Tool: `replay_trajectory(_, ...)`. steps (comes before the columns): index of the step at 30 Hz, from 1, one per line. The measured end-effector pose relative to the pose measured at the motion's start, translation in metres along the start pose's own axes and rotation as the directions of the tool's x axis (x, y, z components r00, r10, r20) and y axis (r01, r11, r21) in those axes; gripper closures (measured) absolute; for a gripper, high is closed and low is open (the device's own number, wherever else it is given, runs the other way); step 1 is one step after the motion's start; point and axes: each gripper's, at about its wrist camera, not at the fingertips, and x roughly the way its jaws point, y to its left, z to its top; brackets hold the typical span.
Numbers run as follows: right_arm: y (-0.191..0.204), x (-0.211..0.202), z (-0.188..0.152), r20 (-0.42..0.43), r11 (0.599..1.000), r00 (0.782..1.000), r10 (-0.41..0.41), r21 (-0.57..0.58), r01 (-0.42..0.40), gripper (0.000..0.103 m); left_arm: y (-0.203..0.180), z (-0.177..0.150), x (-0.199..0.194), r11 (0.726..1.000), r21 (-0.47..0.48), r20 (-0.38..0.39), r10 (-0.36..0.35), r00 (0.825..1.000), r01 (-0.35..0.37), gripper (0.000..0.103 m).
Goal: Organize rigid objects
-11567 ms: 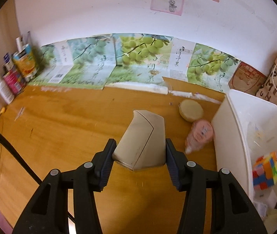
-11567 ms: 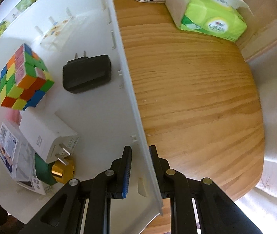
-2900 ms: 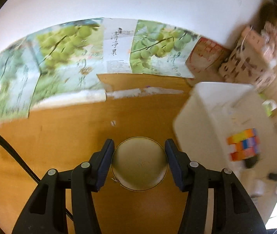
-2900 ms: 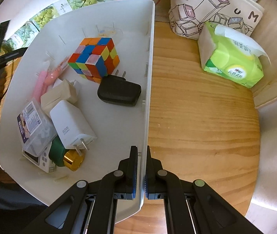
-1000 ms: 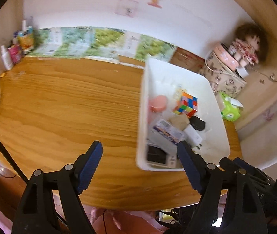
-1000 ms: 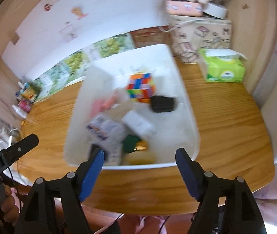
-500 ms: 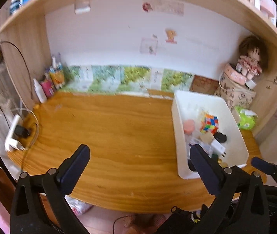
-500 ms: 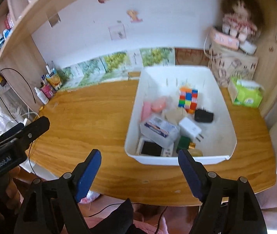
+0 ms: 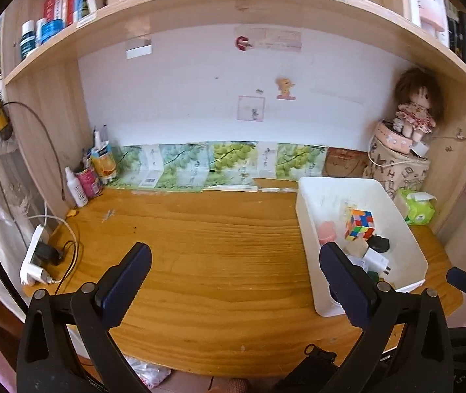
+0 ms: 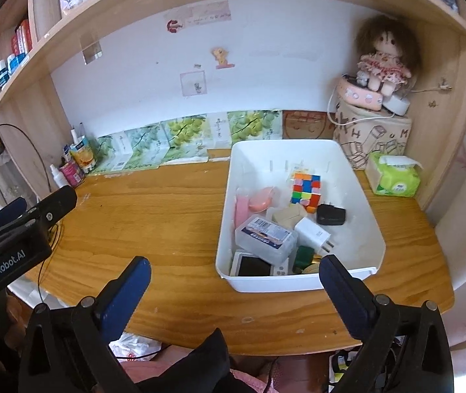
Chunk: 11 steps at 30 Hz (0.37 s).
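Both claws are held above the near edge of the wooden desk. The left gripper is spread wide with nothing between its jaws; the right gripper is likewise spread wide and empty. The white bin stands on the desk's right side. Inside it are seen a colour cube, black charger, white charger, clear labelled box and pink items, packed closely together. A green tissue pack lies just beside the bin.

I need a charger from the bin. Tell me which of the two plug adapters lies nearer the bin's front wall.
The white plug adapter, prongs pointing toward the front wall of the white bin. The black plug adapter lies farther back, beside the Rubik's cube.
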Motion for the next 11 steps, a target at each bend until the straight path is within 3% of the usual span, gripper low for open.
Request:
replay_trajectory(5, -0.0021, -0.0024, -0.0036, -0.001, 1.0, 1.0, -0.021, 0.007, 0.021, 0.0, -0.0062, 0.0003, 0.0016, 0.999, 0.026, -0.003, -0.027, 1.0, 0.027, 0.001)
replay_trajectory(11, -0.0015, 0.0022, -0.0042, -0.018, 1.0, 1.0, -0.025, 0.007, 0.025, 0.0, -0.0079, 0.0, 0.0069, 0.999, 0.051, -0.015, -0.008, 1.0, 0.009, 0.001)
